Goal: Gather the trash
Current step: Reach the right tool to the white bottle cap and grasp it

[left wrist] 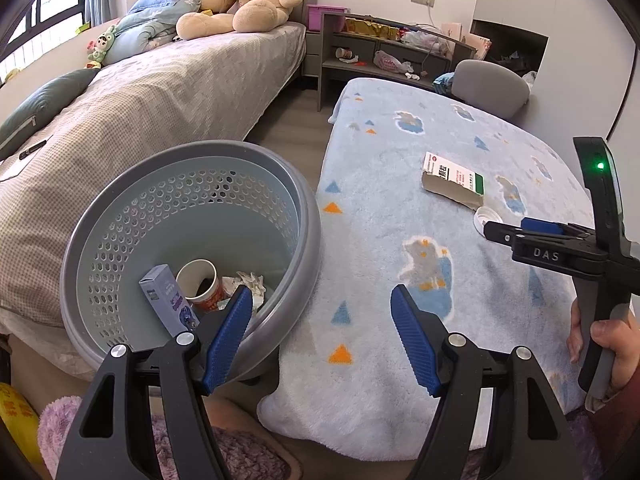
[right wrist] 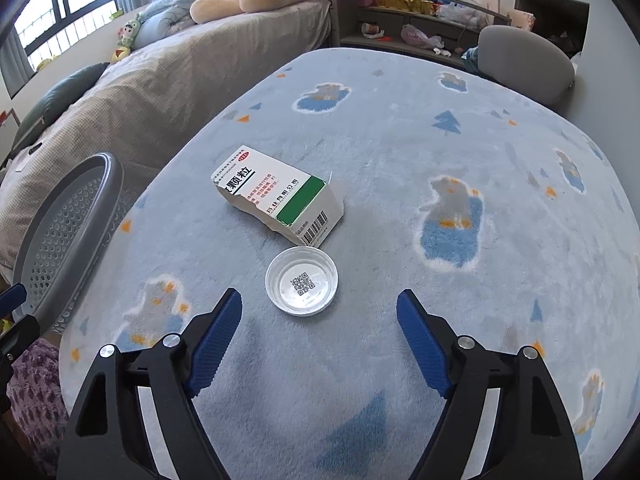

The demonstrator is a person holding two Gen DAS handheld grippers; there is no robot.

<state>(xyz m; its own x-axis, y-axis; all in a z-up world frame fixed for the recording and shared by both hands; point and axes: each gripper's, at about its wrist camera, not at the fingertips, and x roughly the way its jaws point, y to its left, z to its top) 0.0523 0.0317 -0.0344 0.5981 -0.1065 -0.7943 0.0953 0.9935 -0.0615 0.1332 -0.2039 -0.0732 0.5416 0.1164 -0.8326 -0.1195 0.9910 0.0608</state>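
A bed (left wrist: 140,92) with a grey-checked cover is seen along the left of the room, a large tan teddy bear (left wrist: 248,0) seated at its far end beside blue pillows. A table draped in a pale blue fleece blanket (right wrist: 400,152), patterned with bears and small triangles, fills the right of both views; a grey chair (left wrist: 490,82) is drawn up at its far edge, and a low grey shelf unit (left wrist: 384,46) crowded with oddments stands behind. A grey perforated waste basket (left wrist: 120,240) is placed between bed and table, just beside the table's near corner. Inside it a paper cup (left wrist: 202,280), a small purple carton (left wrist: 168,300) and crumpled paper (left wrist: 250,282) are visible. On the blanket a torn white-and-green medicine box (right wrist: 276,196) lies on its side, and a white plastic lid (right wrist: 302,282), inner face up with a QR code showing, rests just in front of it, the two nearly touching. The left gripper (left wrist: 322,314) is held above the gap where basket meets table, its blue-padded jaws spread wide with nothing between them. The right gripper (right wrist: 319,318) is poised low over the blanket with jaws likewise parted and unloaded, the lid lying just ahead of the fingertips and roughly centred between them. In the left wrist view the right gripper's body appears at the table's right edge, gripped by a hand (left wrist: 612,348).
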